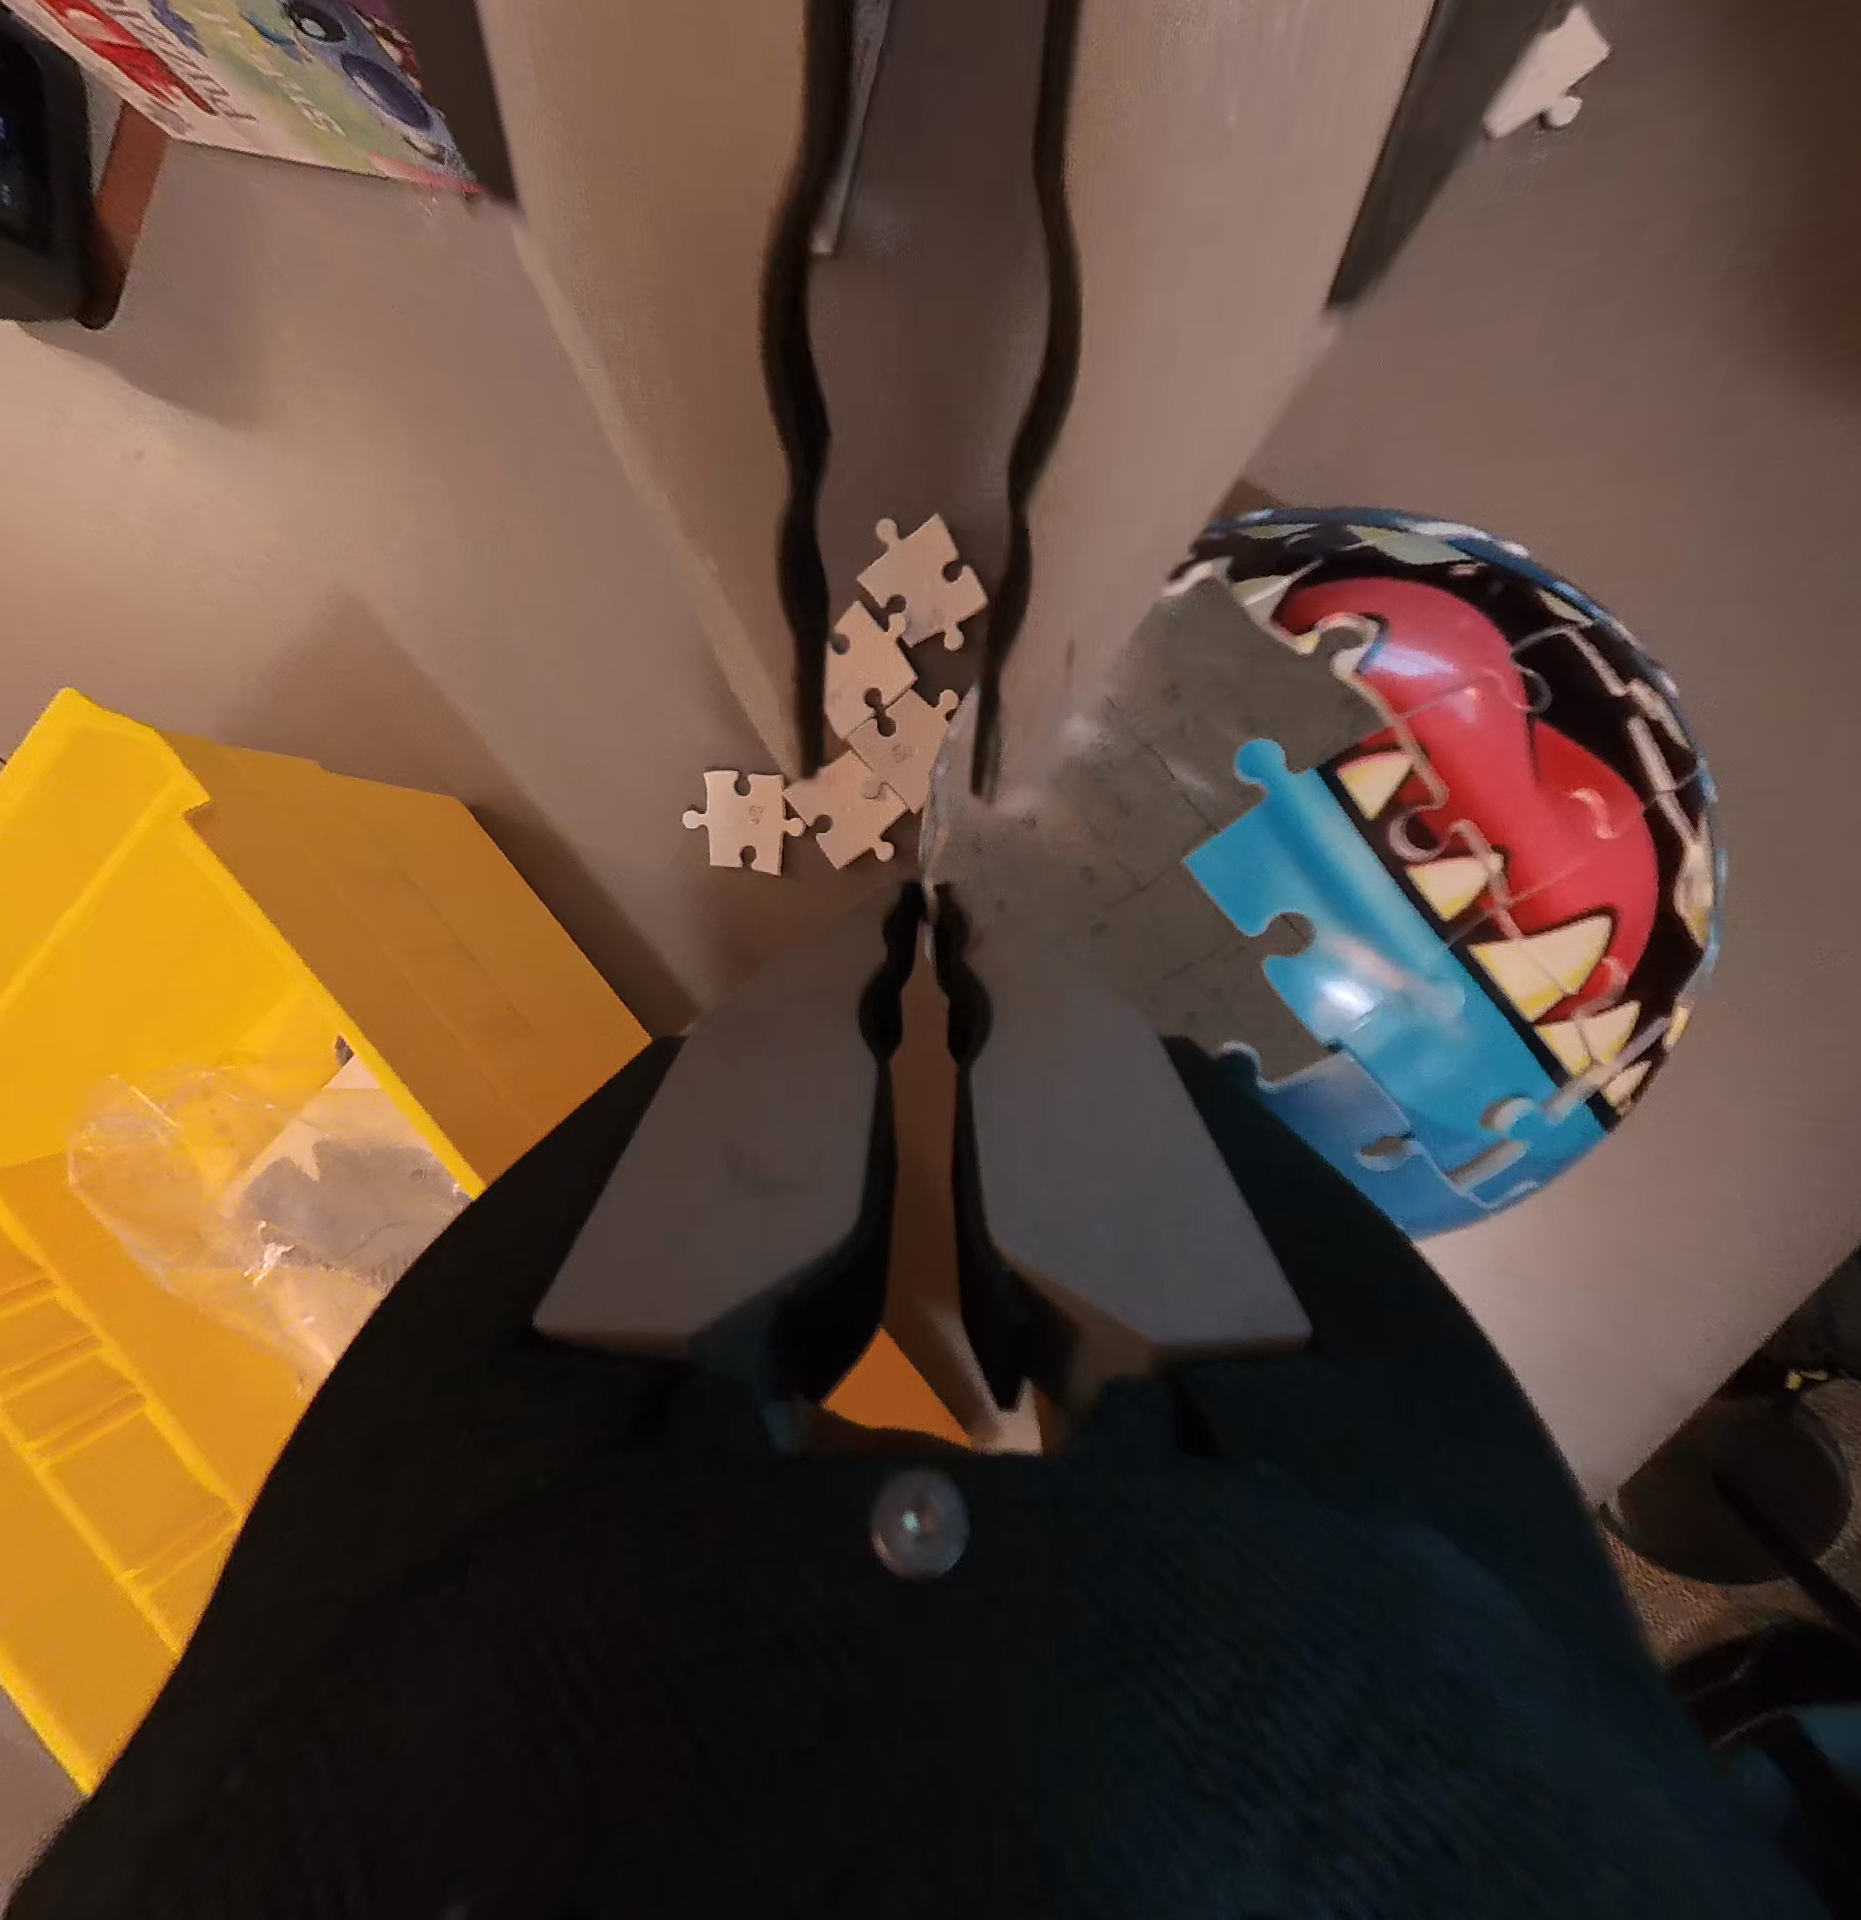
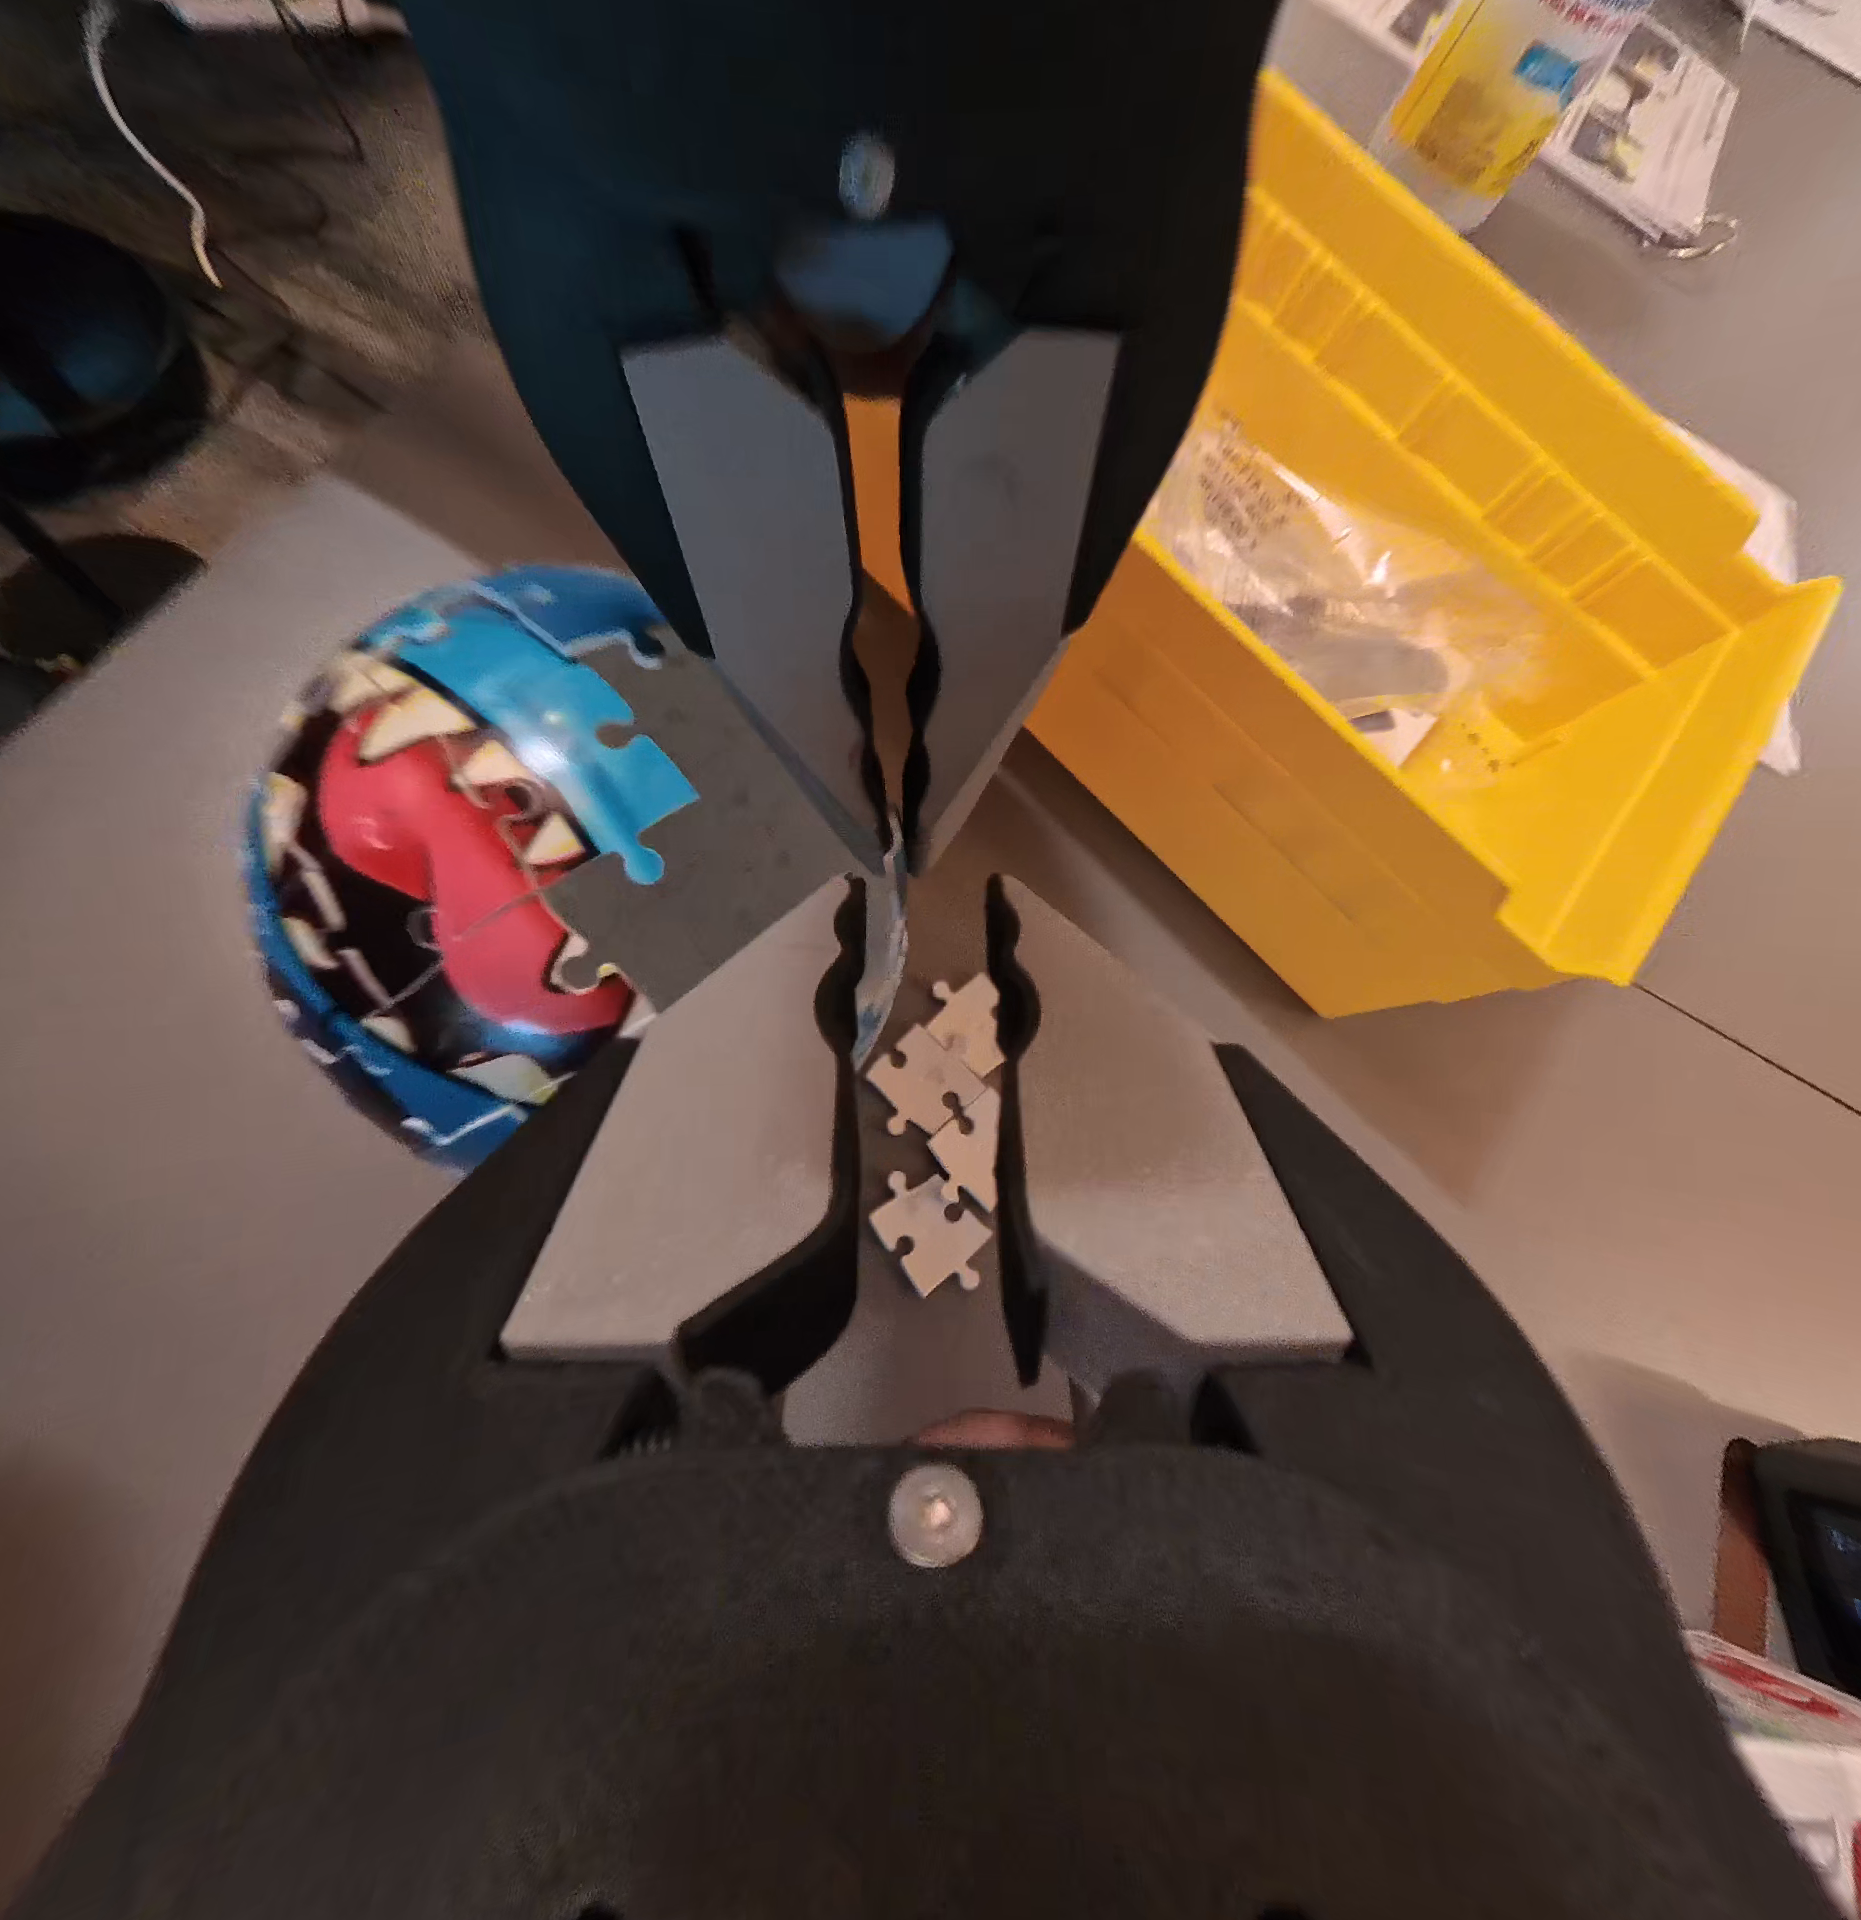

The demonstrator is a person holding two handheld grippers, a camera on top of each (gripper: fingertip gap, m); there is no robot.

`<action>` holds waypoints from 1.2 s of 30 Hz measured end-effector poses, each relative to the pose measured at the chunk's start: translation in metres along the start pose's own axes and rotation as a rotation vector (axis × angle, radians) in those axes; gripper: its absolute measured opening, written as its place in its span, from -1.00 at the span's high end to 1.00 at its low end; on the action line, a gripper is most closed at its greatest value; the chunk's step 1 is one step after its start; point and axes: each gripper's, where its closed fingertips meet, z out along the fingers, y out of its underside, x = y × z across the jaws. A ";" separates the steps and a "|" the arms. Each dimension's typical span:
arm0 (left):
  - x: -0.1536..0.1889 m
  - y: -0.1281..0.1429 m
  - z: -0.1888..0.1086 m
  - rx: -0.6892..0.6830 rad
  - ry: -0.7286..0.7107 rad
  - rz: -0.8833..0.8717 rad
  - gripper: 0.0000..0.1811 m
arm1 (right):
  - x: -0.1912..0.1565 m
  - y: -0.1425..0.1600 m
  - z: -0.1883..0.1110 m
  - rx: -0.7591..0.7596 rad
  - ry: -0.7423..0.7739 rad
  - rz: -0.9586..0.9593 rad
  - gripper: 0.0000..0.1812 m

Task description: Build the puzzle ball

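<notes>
At the left, the yellow bin [image 1: 126,935] with a crumpled plastic bag [image 1: 240,1174] sits clear of the work on the grey table [image 1: 386,520]. In the middle, a small heap of loose puzzle pieces [image 1: 884,707] lies grey side up, directly beneath both tools and so within easy reach. The left gripper [image 1: 926,914] has its fingers pressed nearly together on the thin rim of the puzzle ball [image 1: 1477,883], probably to steady the shell with its unfinished opening turned toward the pieces. The right gripper [image 1: 895,758], facing it, has its fingers apart and straddles that rim, gripping nothing visible. At the right, the ball shows its toothy red mouth; whether it rests on the table is unclear.
</notes>
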 end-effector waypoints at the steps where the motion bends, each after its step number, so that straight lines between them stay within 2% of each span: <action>1: 0.000 0.000 0.000 0.002 -0.001 0.001 1.00 | 0.003 -0.005 -0.008 0.021 0.007 0.020 0.79; 3: 0.000 0.000 0.000 0.001 -0.003 0.004 1.00 | 0.011 -0.010 -0.018 0.036 0.042 0.073 0.93; 5: 0.000 0.000 0.000 -0.003 -0.006 0.010 1.00 | 0.011 -0.008 -0.016 0.007 0.025 0.149 0.96; 7: 0.000 0.000 0.000 -0.006 -0.006 0.011 1.00 | 0.003 0.001 -0.007 -0.046 -0.024 0.187 0.88; 10: 0.000 0.000 0.000 -0.007 -0.008 0.000 1.00 | -0.001 0.017 0.008 -0.123 -0.040 0.201 0.86; 15: 0.000 0.001 0.000 -0.002 -0.009 -0.013 1.00 | -0.009 0.024 0.018 -0.166 -0.083 0.230 0.89; 22: 0.000 0.001 0.000 0.005 -0.011 -0.038 1.00 | -0.009 0.025 0.020 -0.233 -0.039 0.237 0.91; 26: 0.000 0.002 0.002 0.005 -0.002 -0.062 1.00 | 0.002 0.021 0.004 -0.263 -0.005 0.232 0.84; 30: 0.000 0.001 0.003 0.014 -0.013 -0.073 1.00 | 0.016 0.011 -0.011 -0.170 -0.040 0.419 0.83; 33: 0.000 0.002 0.002 0.013 -0.023 -0.080 1.00 | 0.012 0.024 -0.003 -0.184 -0.135 0.585 0.75; 36: 0.000 0.003 0.001 0.015 -0.024 -0.088 1.00 | 0.001 0.025 0.007 -0.190 -0.209 0.601 0.67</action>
